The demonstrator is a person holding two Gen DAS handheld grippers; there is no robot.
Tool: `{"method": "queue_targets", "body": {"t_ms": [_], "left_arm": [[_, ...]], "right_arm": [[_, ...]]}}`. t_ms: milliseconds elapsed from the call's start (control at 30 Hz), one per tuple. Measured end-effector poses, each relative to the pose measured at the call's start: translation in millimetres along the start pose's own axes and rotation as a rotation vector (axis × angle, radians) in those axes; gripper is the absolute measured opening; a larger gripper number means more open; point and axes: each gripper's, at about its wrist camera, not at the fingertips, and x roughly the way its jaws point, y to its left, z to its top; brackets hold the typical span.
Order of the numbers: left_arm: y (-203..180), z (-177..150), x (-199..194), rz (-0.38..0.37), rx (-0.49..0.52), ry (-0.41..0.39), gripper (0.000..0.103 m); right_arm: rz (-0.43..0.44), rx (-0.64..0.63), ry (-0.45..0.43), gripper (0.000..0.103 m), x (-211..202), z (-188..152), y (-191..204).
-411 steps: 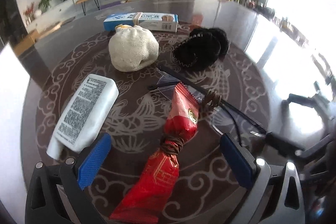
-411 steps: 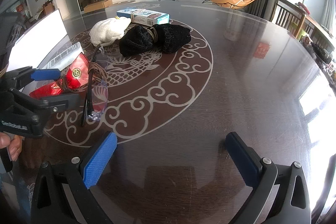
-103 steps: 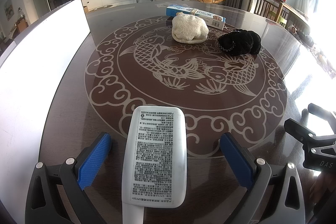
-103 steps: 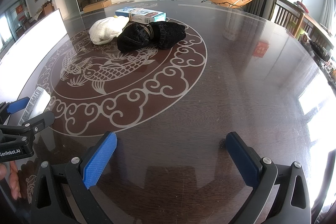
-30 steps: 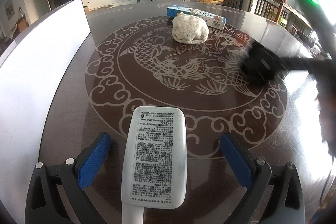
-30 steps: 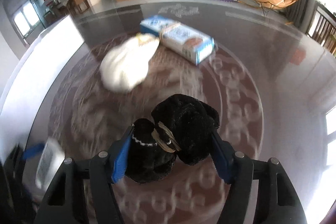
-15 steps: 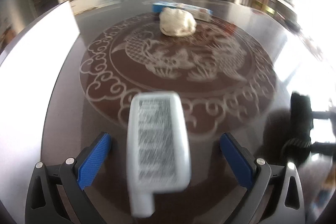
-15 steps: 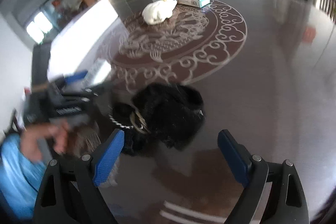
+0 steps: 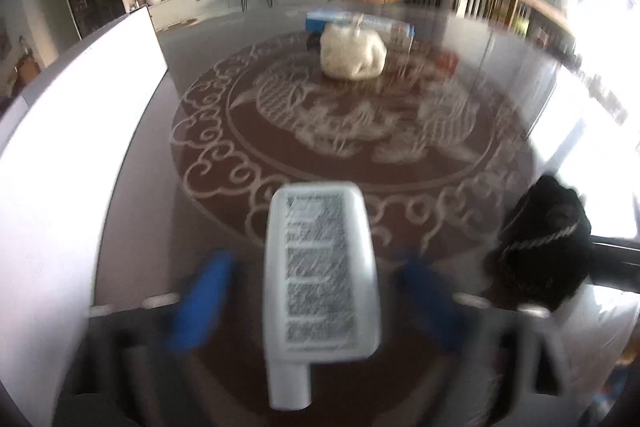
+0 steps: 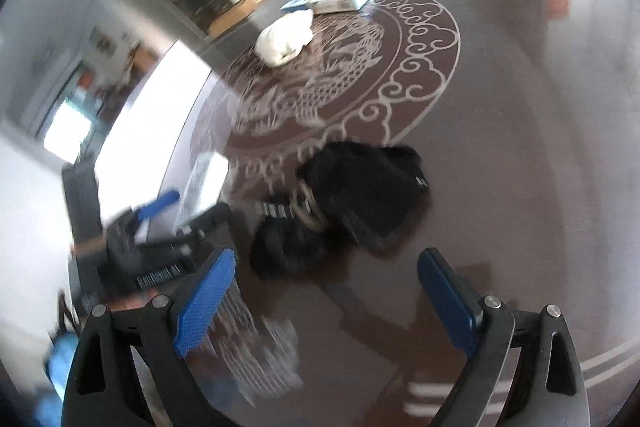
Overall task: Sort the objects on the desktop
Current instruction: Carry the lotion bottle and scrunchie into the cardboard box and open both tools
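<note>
From my left wrist camera, the left gripper (image 9: 310, 301) is smeared by motion blur, but I can make out its two blue pads (image 9: 200, 303) spread wide either side of the white tube (image 9: 320, 279). The tube lies flat on the dark round table (image 9: 136, 195), label up, cap end toward the camera, and neither pad touches it, so this gripper has hold of nothing.

From my right wrist camera, the right gripper (image 10: 324, 301) is sharp and also spread wide, with bare tabletop between its blue pads. Just beyond the fingertips lies the black fabric bundle (image 10: 348, 203), tied round its middle with a light-coloured band; it rests on the table at the edge of the pale scroll medallion (image 10: 416, 67) and is apart from both pads. In the left view the same bundle sits at the far right, near the table's edge.

To the left in the right view I see the left gripper's black frame, with the white tube lying between its fingers.

Further out, on the medallion, sits the cream cloth bundle (image 9: 354, 57). Right behind it lies the blue and white box (image 9: 356, 21), flat on the table; whether the two touch I cannot tell. A white panel (image 9: 60, 147) runs along the left side of the table.
</note>
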Motion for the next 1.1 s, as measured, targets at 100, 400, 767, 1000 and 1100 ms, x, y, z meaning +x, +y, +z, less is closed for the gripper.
{"method": "queue_targets", "body": {"t_ms": [100, 400, 767, 1000, 1100], "left_arm": [[2, -2, -3, 0.013, -0.011, -0.015, 0.051], [27, -34, -32, -0.010, -0.094, -0.054, 0.051], [27, -37, -47, -0.032, -0.121, -0.088, 0.051], [58, -27, -114, -0.114, -0.256, -0.212, 0.051], [82, -24, -151, -0.139, -0.326, -0.284, 0.051]], "right_arm": [[-0.067, 0.007, -0.035, 0.093, 11, 7, 16], [-0.132, -0.278, -0.057, 0.059, 13, -2, 25], [-0.260, -0.309, -0.049, 0.061, 18, -13, 39], [-0.159, -0.330, -0.135, 0.032, -11, -8, 66], [-0.066, -0.373, -0.169, 0.032, -27, -1, 106]]}}
